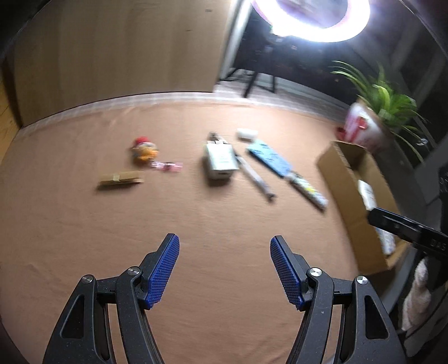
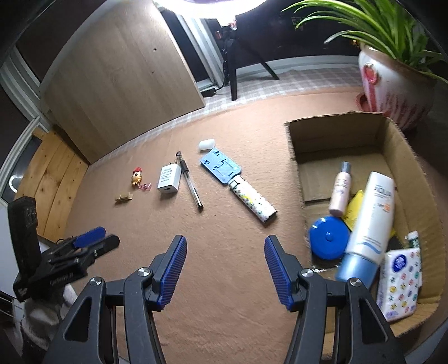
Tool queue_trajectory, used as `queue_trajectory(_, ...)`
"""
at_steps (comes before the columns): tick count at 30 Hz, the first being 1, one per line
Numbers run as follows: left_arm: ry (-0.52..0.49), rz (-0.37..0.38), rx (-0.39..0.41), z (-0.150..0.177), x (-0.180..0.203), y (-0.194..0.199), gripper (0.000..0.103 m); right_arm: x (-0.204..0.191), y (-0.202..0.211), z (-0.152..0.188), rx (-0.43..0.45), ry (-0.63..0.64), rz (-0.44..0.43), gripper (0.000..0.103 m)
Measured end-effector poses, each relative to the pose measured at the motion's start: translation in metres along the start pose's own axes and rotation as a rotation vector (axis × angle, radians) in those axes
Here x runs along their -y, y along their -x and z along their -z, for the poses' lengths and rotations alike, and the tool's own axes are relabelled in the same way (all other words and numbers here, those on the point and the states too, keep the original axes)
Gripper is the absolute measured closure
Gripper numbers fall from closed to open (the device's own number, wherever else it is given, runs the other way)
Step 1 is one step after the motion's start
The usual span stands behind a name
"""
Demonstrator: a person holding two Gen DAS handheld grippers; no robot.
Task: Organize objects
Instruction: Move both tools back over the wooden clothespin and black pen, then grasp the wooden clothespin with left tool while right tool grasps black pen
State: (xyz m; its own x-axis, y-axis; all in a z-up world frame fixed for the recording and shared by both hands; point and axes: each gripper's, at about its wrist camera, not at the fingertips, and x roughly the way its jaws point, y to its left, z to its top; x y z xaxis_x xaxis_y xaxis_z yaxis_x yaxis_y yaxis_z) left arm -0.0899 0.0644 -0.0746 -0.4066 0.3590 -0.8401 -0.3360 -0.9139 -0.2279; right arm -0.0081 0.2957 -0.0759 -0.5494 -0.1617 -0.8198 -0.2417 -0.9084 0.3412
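Observation:
Small items lie in a row on the brown cloth: a wooden clip (image 2: 123, 196), a little chicken toy (image 2: 136, 176), a white charger (image 2: 168, 178), a pen (image 2: 191, 184), a blue flat holder (image 2: 221, 167), a patterned tube (image 2: 253, 200) and a white cylinder (image 2: 206, 145). The cardboard box (image 2: 403, 156) at the right holds a white sunscreen tube (image 2: 369, 224), a blue round lid (image 2: 329, 238), a small bottle (image 2: 340, 190) and a tissue pack (image 2: 397, 280). My right gripper (image 2: 225, 268) hangs open and empty over bare cloth. My left gripper (image 1: 224, 271) is open and empty too, also seen from the right wrist (image 2: 92, 240).
A potted plant (image 2: 392, 84) stands behind the box. A wooden panel (image 2: 120, 70) rises at the back left, with a dark stand (image 2: 235, 64) and a ring light (image 1: 313, 25) beyond the table edge. A pale cloth (image 1: 417, 291) hangs at the right.

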Motion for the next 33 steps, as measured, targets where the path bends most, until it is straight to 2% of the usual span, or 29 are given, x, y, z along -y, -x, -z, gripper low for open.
queue_trajectory(7, 0.067, -0.084, 0.014, -0.026, -0.064, -0.021, 0.032, -0.021, -0.026, -0.015, -0.024, 0.064, -0.014, 0.049)
queue_trajectory(12, 0.09, -0.149, 0.012, -0.048, -0.101, -0.044, 0.032, -0.035, -0.058, -0.027, -0.086, 0.101, -0.022, 0.049)
queue_trajectory(17, 0.087, -0.18, -0.032, -0.06, -0.113, -0.066, 0.032, -0.047, -0.085, -0.041, -0.112, 0.114, -0.017, 0.049)
queue_trajectory(21, 0.083, -0.19, -0.028, -0.065, -0.112, -0.075, 0.023, -0.059, -0.108, -0.052, -0.131, 0.148, 0.006, 0.049)
queue_trajectory(25, 0.068, -0.22, -0.029, -0.066, -0.109, -0.084, 0.023, -0.069, -0.127, -0.059, -0.143, 0.186, 0.04, 0.051)
queue_trajectory(28, 0.066, -0.249, -0.032, -0.066, -0.108, -0.09, 0.023, -0.073, -0.14, -0.063, -0.159, 0.202, 0.057, 0.055)
queue_trajectory(33, 0.062, -0.277, -0.018, -0.064, -0.108, -0.098, 0.023, -0.074, -0.16, -0.069, -0.17, 0.196, 0.101, 0.071)
